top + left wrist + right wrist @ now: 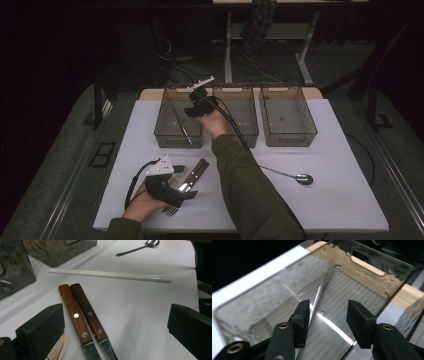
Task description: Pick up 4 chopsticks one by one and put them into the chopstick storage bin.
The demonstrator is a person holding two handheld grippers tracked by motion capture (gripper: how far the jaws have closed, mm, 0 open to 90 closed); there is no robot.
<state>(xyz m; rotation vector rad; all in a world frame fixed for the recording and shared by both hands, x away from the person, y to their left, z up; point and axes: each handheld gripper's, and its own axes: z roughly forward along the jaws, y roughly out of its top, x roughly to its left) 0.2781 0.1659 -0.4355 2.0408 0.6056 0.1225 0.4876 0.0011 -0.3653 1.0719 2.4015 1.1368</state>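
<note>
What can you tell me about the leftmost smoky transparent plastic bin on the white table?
The leftmost smoky transparent plastic bin is rectangular, with a ribbed floor and a handle slot in its end wall. It stands upright at the table's far side, close beside the middle bin. A thin shiny metal utensil lies slanted inside. The right gripper hangs over it, open, with nothing between its jaws.

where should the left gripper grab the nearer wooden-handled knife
Grip the wooden handle across its width, coming from straight above. It lies flat on the table, tight against the second knife, so the left gripper has little room on that side.
</note>
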